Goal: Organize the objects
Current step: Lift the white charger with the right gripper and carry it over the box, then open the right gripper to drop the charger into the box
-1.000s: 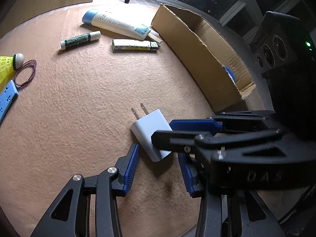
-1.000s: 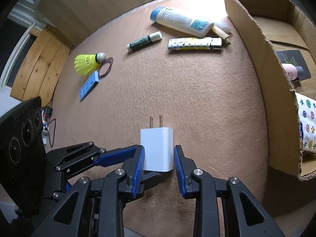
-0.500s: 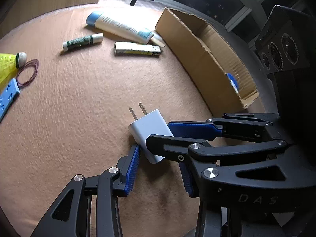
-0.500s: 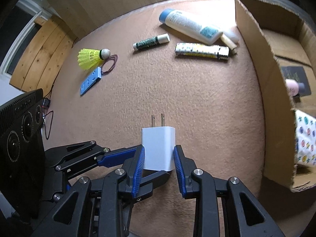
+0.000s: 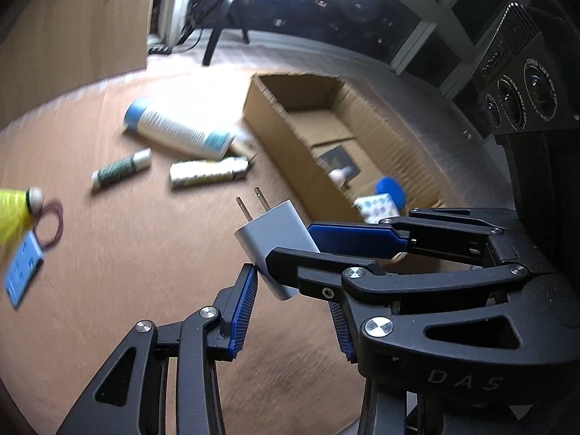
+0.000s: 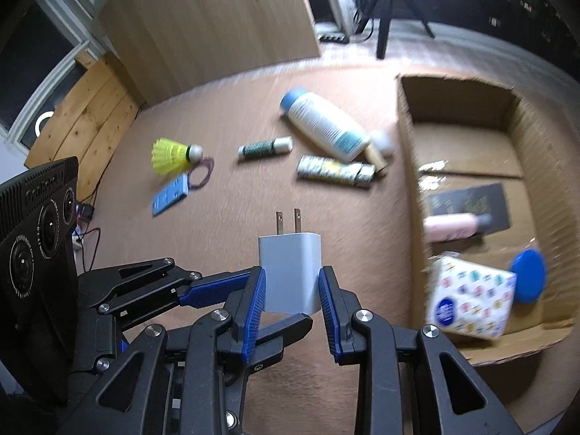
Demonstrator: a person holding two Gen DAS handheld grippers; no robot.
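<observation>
Right wrist view: your right gripper has both blue pads clamped on the flat sides of the white charger, prongs pointing away from you. The pads were on it in the same way a second ago, when it lay on the brown mat; it now hangs clear of the mat, so the lift is done.

Your left gripper has risen alongside. Its jaws stand part open. One blue pad lies at the charger's lower corner; the other is hidden behind your right gripper's finger, so whether it bears on the charger cannot be told. Judged as support only; the hold is the right gripper's.

Outward, the cardboard box stands at the mat's right edge, close beside the charger, already holding a patterned carton, a blue lid and a pink bottle.

Left on the mat toward its far edge: the white tube, the patterned lighter, the lip balm, the shuttlecock, the rubber band and the blue card.

Judgement: carry to the box comes next. The near wall is the hazard; clear it before you release.
</observation>
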